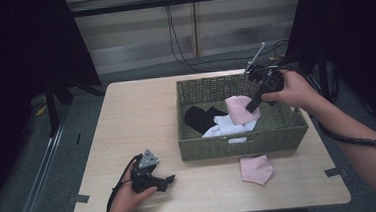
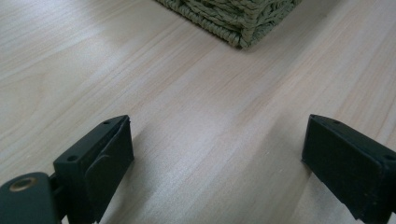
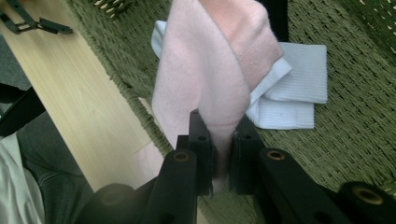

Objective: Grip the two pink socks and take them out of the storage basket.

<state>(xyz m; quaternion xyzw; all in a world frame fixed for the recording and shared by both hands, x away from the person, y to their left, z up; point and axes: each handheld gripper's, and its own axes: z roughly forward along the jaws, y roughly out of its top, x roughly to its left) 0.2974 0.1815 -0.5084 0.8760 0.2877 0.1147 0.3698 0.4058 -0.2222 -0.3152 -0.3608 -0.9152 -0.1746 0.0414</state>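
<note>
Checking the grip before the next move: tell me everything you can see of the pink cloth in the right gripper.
The pink cloth looks soft and fuzzy, like a folded sock. The right gripper pinches one edge and it hangs over the green woven basket, above a white cloth lying inside.

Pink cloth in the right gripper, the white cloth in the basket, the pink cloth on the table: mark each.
Held pink cloth (image 1: 241,108): high view, middle of hanging fold.
White cloth (image 3: 299,79): right gripper view, flat middle.
Pink cloth on table (image 1: 256,169): high view, centre.
</note>
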